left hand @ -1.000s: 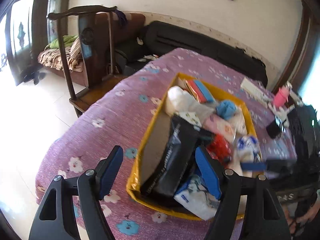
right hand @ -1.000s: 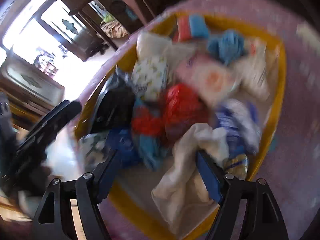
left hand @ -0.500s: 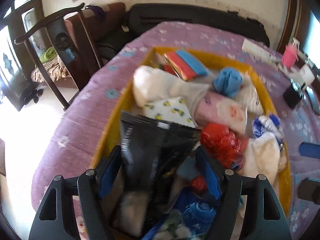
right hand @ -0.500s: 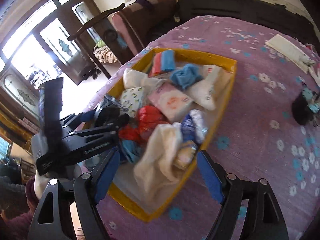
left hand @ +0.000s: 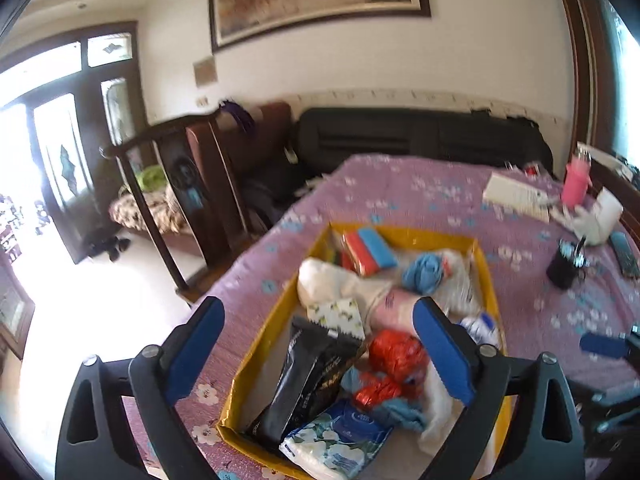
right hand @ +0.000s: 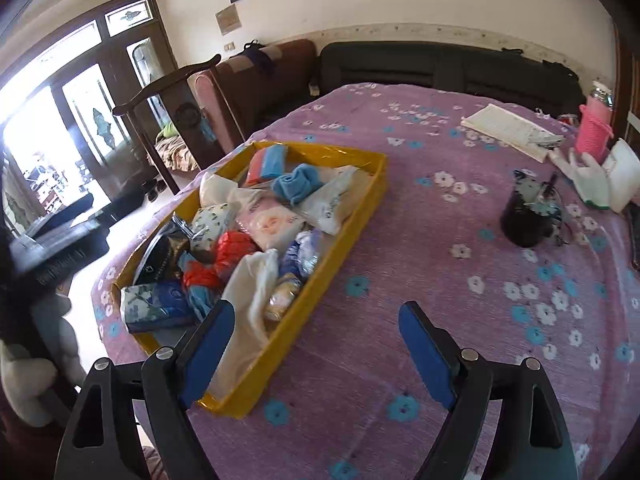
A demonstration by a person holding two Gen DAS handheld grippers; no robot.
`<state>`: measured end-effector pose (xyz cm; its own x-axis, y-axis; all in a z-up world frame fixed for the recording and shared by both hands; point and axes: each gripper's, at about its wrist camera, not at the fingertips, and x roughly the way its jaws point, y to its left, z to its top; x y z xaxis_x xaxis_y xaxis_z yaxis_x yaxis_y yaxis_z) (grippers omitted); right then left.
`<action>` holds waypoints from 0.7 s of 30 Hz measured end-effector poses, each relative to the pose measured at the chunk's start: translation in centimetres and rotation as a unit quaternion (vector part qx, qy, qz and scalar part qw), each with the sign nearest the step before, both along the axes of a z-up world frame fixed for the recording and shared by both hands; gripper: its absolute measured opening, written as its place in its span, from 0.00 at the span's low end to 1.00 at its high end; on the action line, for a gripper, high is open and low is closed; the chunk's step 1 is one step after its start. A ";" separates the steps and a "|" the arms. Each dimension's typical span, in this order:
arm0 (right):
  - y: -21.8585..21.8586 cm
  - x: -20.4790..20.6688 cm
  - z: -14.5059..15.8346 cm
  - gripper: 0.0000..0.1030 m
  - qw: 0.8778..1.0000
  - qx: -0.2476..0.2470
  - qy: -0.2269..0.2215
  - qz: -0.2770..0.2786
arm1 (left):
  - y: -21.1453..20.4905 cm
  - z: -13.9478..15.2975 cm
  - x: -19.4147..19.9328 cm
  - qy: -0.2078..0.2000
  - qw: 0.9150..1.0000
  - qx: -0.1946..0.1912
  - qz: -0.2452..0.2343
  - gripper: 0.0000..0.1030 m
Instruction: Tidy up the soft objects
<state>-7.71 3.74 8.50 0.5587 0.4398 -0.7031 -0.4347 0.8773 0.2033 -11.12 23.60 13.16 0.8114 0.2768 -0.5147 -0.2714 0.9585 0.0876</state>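
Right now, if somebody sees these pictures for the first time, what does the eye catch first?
First the yellow tray on the purple flowered tablecloth, heaped with soft packets: a red crinkled bag mid-tray, a blue cloth towards its far end. Then the pink bottle at the table's far right edge.

Left gripper (right hand: 52,248) cut off at frame edge, right gripper (left hand: 604,346) too; mug (right hand: 524,220) contents unclear.

The right gripper (right hand: 316,344) hung over the purple flowered worktop (right hand: 460,320), jaws opening with nothing between them, beside the yellow tray (right hand: 340,224) of soft packets.
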 end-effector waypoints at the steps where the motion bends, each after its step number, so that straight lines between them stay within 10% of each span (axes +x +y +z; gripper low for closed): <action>1: -0.4 -0.3 0.1 0.86 1.000 0.000 -0.004 -0.003 | -0.2 0.2 -0.2 -0.004 1.000 0.002 0.002 0.94; 12: -5.0 -4.3 2.1 0.91 0.992 -0.015 -0.112 -0.054 | -3.6 2.2 -1.8 -0.044 0.999 0.012 0.014 0.95; 21: -4.7 -8.7 3.4 1.00 0.962 -0.080 -0.249 -0.078 | -5.2 4.8 -5.7 -0.138 0.988 0.039 0.053 1.00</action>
<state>-16.39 -0.94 11.94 0.8944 0.2316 -0.3827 -0.3038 0.9425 -0.1395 -16.81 18.43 17.96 0.8825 0.3974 -0.2514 -0.3932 0.9168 0.0691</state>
